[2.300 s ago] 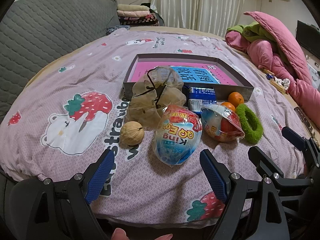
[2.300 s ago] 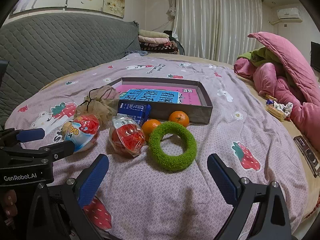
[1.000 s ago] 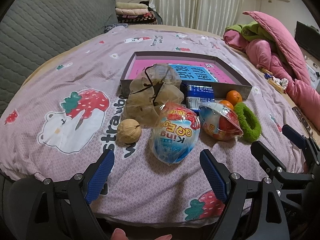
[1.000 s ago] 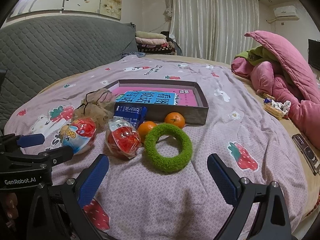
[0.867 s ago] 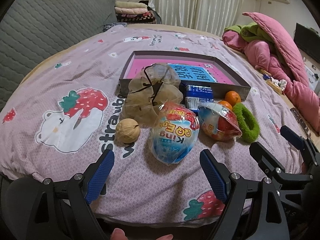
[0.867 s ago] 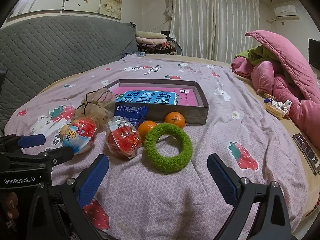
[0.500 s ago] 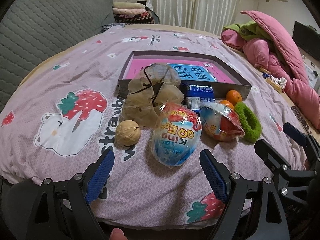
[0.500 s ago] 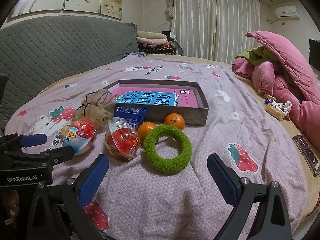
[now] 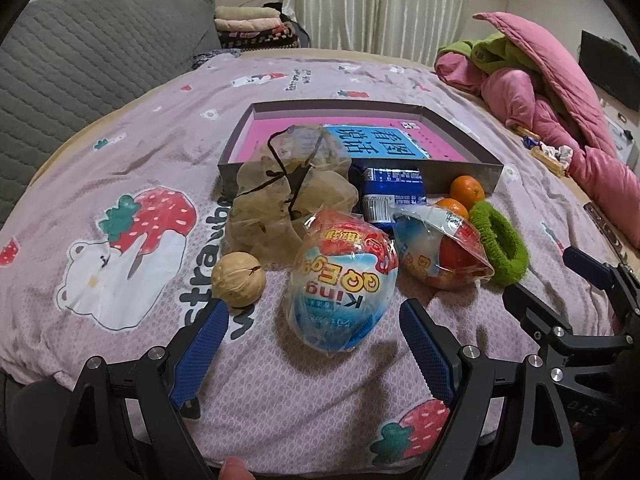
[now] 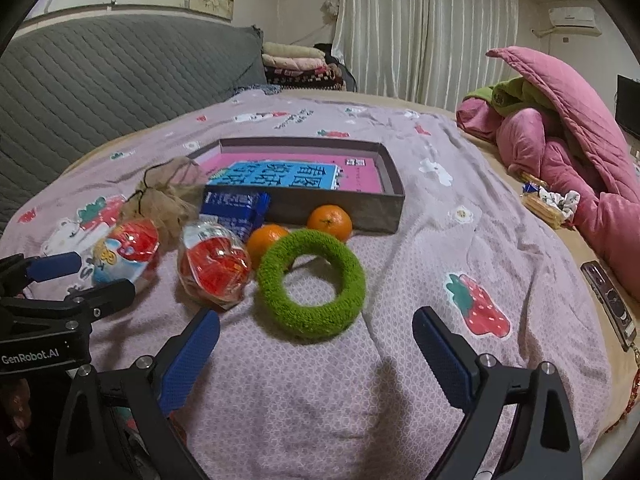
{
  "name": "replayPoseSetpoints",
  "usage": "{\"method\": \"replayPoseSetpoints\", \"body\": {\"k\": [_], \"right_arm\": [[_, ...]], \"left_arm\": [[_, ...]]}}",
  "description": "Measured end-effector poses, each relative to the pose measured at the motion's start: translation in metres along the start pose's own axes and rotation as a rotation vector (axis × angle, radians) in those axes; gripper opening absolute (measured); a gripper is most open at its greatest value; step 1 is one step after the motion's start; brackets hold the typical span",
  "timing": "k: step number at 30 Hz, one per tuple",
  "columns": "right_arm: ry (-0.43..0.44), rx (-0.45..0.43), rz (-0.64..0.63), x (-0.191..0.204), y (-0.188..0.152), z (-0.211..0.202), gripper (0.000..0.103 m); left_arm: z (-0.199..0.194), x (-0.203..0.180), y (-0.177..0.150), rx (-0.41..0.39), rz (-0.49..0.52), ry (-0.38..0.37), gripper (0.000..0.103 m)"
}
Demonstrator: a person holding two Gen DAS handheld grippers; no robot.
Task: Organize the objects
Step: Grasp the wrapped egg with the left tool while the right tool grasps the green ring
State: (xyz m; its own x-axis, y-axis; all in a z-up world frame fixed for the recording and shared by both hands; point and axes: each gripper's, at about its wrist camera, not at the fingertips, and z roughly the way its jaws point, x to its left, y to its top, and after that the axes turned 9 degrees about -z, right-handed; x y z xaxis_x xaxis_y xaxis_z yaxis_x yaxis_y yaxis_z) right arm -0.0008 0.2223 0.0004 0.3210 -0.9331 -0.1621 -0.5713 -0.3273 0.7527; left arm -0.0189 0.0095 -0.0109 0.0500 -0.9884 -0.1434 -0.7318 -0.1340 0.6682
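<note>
In the left wrist view, the left hand-held gripper (image 9: 314,344) hangs low over the pink strawberry-print bedspread (image 9: 132,148), its blue-padded jaws spread wide apart and holding nothing. Just ahead of the gap, at 12 o'clock, lies the egg-shaped toy in a blue, white and red plastic wrapper (image 9: 343,280). A round tan walnut (image 9: 238,279) sits at 10 o'clock, close to the left fingertip but apart from it. Behind both slumps the beige mesh drawstring pouch (image 9: 286,196), leaning against the front wall of the shallow grey cardboard box with a pink floor (image 9: 460,166). A blue printed booklet (image 9: 380,147) lies flat inside that box. A small blue and white carton (image 9: 394,192) rests against the box front. At 1 o'clock sits a second wrapped egg toy with a red inside (image 9: 442,248), touching the fuzzy green ring (image 9: 500,240); two orange tangerines (image 9: 466,189) lie between the ring and the box. The right hand-held gripper (image 9: 560,292) enters at 3 o'clock.

In the right wrist view, the right hand-held gripper (image 10: 316,354) also hovers with its jaws wide apart and empty. The fuzzy green ring (image 10: 311,284) lies flat at 12 o'clock, just beyond the fingertips, with the tangerines (image 10: 329,220) touching its far edge. The red wrapped egg toy (image 10: 214,266) sits at 11 o'clock, beside the left fingertip. A crumpled pink quilt (image 10: 568,132) is heaped at 2 o'clock.
</note>
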Motion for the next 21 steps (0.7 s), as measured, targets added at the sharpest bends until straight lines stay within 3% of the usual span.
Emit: {"method": "replayPoseSetpoints", "body": {"k": [16,21], "right_arm": [[-0.043,0.060,-0.044,-0.001,0.003,0.022,0.092],[-0.046,0.077,-0.062,-0.001,0.006,0.029,0.080]], "left_arm": [[0.017,-0.009,0.006,-0.009,0.034,0.030,0.088],[0.019,-0.014,0.008,-0.018,0.061,0.036,0.088]]}}
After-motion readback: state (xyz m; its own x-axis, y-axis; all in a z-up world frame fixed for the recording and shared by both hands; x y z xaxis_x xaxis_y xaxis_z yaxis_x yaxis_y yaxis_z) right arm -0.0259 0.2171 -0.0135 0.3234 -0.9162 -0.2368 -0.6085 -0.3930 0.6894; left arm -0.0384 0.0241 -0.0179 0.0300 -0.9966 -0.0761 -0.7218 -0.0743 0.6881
